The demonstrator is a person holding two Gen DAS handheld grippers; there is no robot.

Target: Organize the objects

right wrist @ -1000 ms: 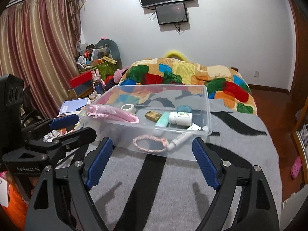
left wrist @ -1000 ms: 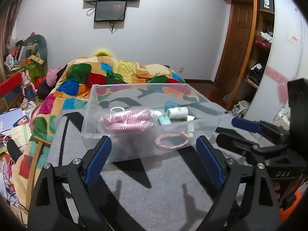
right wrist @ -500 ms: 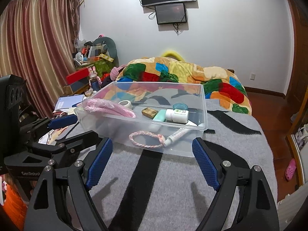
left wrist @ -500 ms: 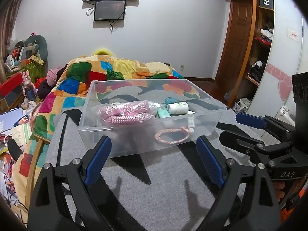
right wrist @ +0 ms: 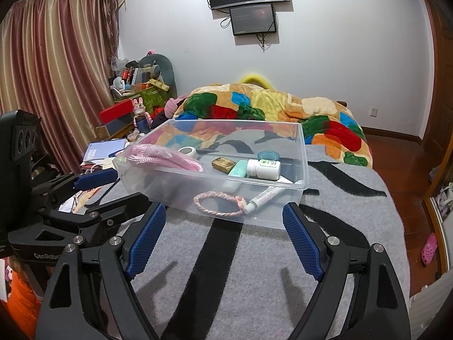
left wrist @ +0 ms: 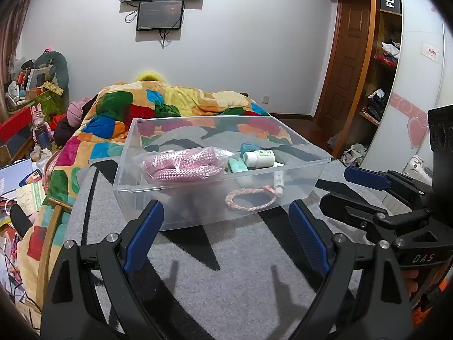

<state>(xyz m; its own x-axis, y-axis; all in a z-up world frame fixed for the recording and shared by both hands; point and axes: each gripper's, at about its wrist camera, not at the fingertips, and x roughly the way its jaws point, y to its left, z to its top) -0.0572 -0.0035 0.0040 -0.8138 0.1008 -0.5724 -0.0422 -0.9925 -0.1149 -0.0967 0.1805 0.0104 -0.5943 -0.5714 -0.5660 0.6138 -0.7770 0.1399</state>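
Observation:
A clear plastic bin (left wrist: 300,187) (right wrist: 304,170) stands on the grey and black striped blanket (left wrist: 226,277) (right wrist: 254,269). Inside lie a bagged pink rope (left wrist: 184,165) (right wrist: 167,160), a white pill bottle (left wrist: 259,158) (right wrist: 263,169), a mint tube (left wrist: 236,165), a braided pink loop (left wrist: 249,201) (right wrist: 218,205), a small white tube (right wrist: 264,195), a tape roll (right wrist: 188,152) and a brown item (right wrist: 223,165). My left gripper (left wrist: 226,229) (right wrist: 96,192) is open and empty before the bin. My right gripper (right wrist: 223,233) (left wrist: 365,192) is open and empty beside it.
A colourful quilt (left wrist: 158,107) covers the bed behind the bin. Clutter, boxes and papers (left wrist: 25,130) lie at the left. A wooden door (left wrist: 345,56) and shelves (left wrist: 388,56) stand right. Curtains (right wrist: 56,70) hang left. Two screens (right wrist: 249,0) hang on the wall.
Both grippers have pulled back from the bin and risen a little, so the bin sits farther off in both views. Both stay open and empty.

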